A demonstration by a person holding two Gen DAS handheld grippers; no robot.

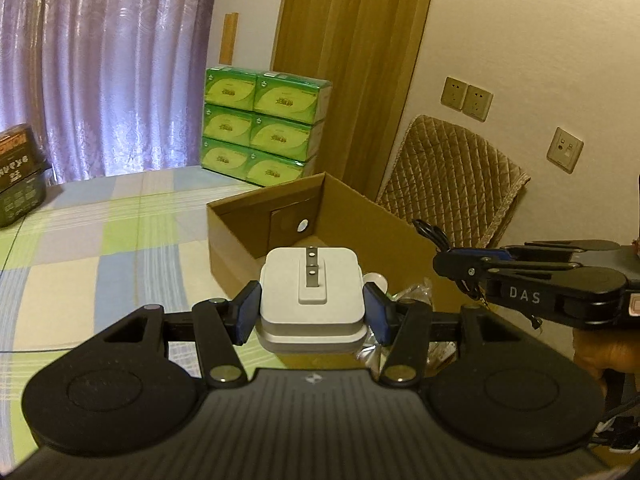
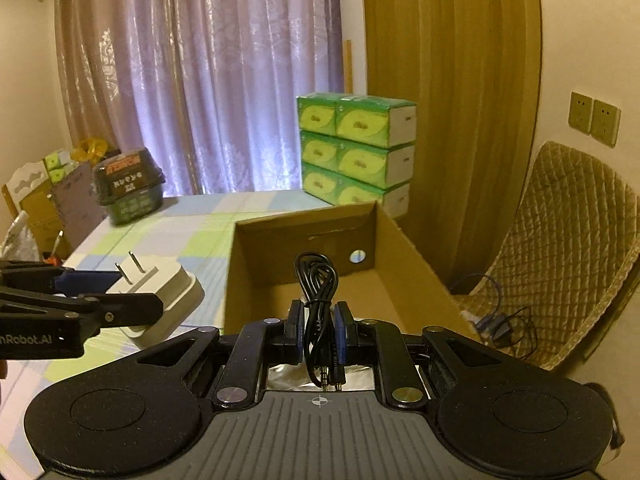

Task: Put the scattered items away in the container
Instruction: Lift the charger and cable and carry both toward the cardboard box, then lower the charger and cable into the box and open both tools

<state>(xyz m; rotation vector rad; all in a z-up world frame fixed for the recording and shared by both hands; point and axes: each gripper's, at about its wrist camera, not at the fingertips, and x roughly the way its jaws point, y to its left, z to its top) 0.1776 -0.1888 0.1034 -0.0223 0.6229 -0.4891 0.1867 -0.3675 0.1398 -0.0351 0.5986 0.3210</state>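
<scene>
While both tongs are loaded, I have two things in the air at once. My left tongs (image 1: 313,314) are clamped on the flat sides of a white plug adapter (image 1: 312,294), prongs pointing up and away, held above the table (image 1: 100,240) just short of the near wall of the cardboard box (image 1: 360,216). My right tongs (image 2: 319,332) are pinched on a bundled black cable (image 2: 318,300), its loop standing up over the box's near edge and its jack ends dangling toward me.

The adapter is smooth and heavy for its grip. If I tilt it going over the wall, I judge it could slide out and land on the table instead of inside. The cable is held by only part of the bundle, so a loose strand could snag on the cardboard rim or uncoil on release. With both tongs converging on one opening, they could knock each other.

Something crinkly and clear lies under the tongs, maybe a wrapper, but I can't make it out.

A checked cloth in pale green, blue and cream covers the table. Beyond it hang purple curtains (image 2: 224,80), with stacked green tissue packs (image 1: 264,128) at the far edge and a quilted chair (image 2: 560,240) beside the box.
</scene>
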